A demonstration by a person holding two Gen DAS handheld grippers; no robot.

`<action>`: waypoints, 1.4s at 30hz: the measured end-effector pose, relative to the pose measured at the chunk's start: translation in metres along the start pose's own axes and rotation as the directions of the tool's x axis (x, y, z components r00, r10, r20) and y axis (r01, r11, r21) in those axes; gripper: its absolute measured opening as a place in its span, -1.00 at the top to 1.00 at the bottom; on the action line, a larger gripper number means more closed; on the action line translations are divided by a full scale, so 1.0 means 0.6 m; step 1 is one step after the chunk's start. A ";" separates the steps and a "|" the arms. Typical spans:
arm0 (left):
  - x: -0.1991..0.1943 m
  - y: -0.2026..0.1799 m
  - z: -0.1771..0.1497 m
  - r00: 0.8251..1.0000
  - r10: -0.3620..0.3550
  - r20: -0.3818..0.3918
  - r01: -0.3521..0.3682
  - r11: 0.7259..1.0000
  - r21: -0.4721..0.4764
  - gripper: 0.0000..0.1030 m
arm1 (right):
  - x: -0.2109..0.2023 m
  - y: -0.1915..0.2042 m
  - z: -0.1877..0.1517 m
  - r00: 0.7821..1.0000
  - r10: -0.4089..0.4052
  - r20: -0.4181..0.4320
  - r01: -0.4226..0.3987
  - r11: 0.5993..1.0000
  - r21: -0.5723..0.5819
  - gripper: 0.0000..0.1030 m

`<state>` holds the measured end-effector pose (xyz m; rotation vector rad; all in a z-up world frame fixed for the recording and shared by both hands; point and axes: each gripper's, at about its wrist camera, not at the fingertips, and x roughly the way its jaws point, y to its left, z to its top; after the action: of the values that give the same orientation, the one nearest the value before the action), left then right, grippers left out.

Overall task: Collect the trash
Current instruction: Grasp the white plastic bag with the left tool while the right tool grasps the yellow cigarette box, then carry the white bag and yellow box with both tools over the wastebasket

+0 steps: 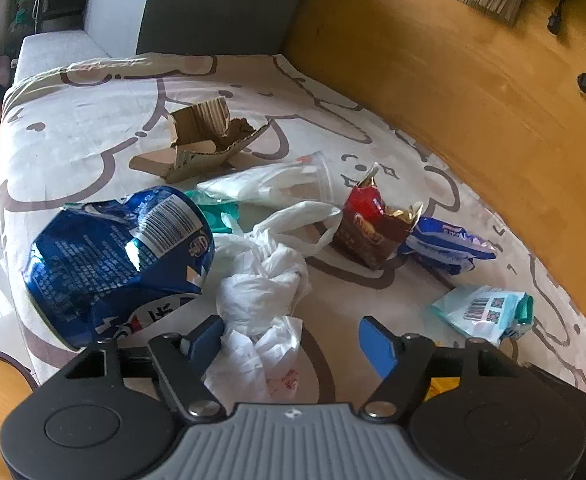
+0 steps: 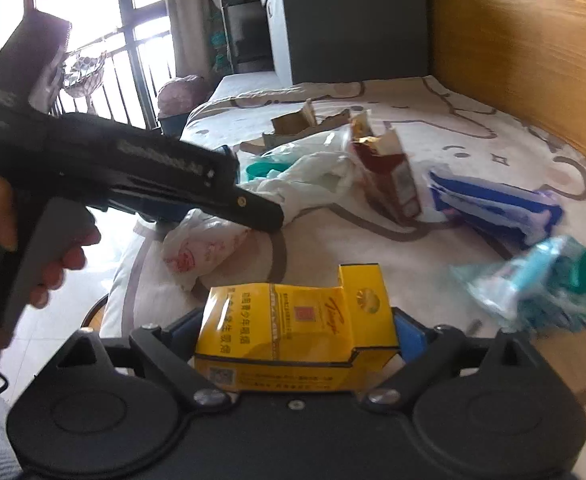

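Left gripper: jaws partly open, low centre of the left wrist view; white plastic bag bunched between the fingers, its folds against the left finger; right finger apart from it; no grip made
Right gripper: jaws wide, bottom centre of the right wrist view; yellow carton sits between the fingers; pads mostly hidden behind it, so cannot tell whether they press on it
Hand: left edge of the right wrist view, around the left gripper's handle
Trash: spread over a blanket with cartoon outlines, centre of both views
Blue bag: crumpled, left of the white bag, touching it
Cardboard: torn, upper centre, apart from the rest
Clear cup: on its side above the white bag; contents cannot tell
Red bag: torn open at the top, gold lining showing; inside not visible
Blue-white pack: just right of the red bag, touching
Pale wrapper: barcode up, lower right
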<state>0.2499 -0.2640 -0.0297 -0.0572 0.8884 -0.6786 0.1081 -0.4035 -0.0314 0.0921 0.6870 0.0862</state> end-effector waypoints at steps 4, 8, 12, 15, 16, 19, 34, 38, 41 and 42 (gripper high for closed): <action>0.006 -0.002 0.002 0.999 0.045 0.010 -0.045 0.999 -0.010 -0.28 | -0.016 -0.009 -0.007 1.000 -0.022 0.000 0.022 1.000 0.008 -0.83; 0.017 0.004 0.005 0.992 0.123 0.026 -0.123 0.992 0.000 -0.23 | -0.031 -0.009 -0.018 0.999 -0.036 -0.001 0.036 0.999 0.014 -0.83; 0.035 0.002 0.003 0.989 0.148 0.016 -0.149 0.988 0.047 -0.20 | -0.035 -0.012 -0.024 0.999 -0.042 -0.006 0.042 0.999 0.020 -0.83; 0.033 -0.003 -0.002 0.991 0.132 0.008 -0.133 0.989 0.067 0.16 | -0.036 -0.014 -0.025 0.999 -0.047 -0.010 0.047 0.999 0.026 -0.83; 0.031 -0.005 -0.003 0.992 0.125 0.003 -0.125 0.990 0.067 0.18 | -0.036 -0.014 -0.025 0.999 -0.050 -0.010 0.051 0.998 0.027 -0.83; 0.013 -0.015 -0.013 0.995 0.100 0.004 -0.100 0.991 0.084 0.20 | -0.040 -0.014 -0.025 0.998 -0.066 -0.009 0.066 0.997 0.029 -0.82; -0.170 -0.037 -0.043 0.977 0.109 0.182 -0.131 0.985 0.110 0.21 | -0.123 0.009 0.010 0.981 -0.166 0.101 0.160 0.985 0.059 -0.82; -0.219 -0.025 -0.051 0.966 0.134 0.221 -0.158 0.982 0.099 0.21 | -0.137 0.030 0.024 0.976 -0.169 0.136 0.164 0.985 0.050 -0.82; -0.249 -0.011 -0.058 0.957 0.155 0.246 -0.180 0.980 0.084 0.21 | -0.142 0.048 0.035 0.973 -0.168 0.155 0.163 0.986 0.043 -0.82; -0.259 -0.005 -0.061 0.953 0.164 0.254 -0.190 0.979 0.079 0.21 | -0.142 0.055 0.039 0.973 -0.167 0.161 0.162 0.986 0.043 -0.82</action>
<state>0.1539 -0.1698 0.0559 0.0300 0.6104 -0.5343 0.0556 -0.3814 0.0442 0.0688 0.5287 -0.0904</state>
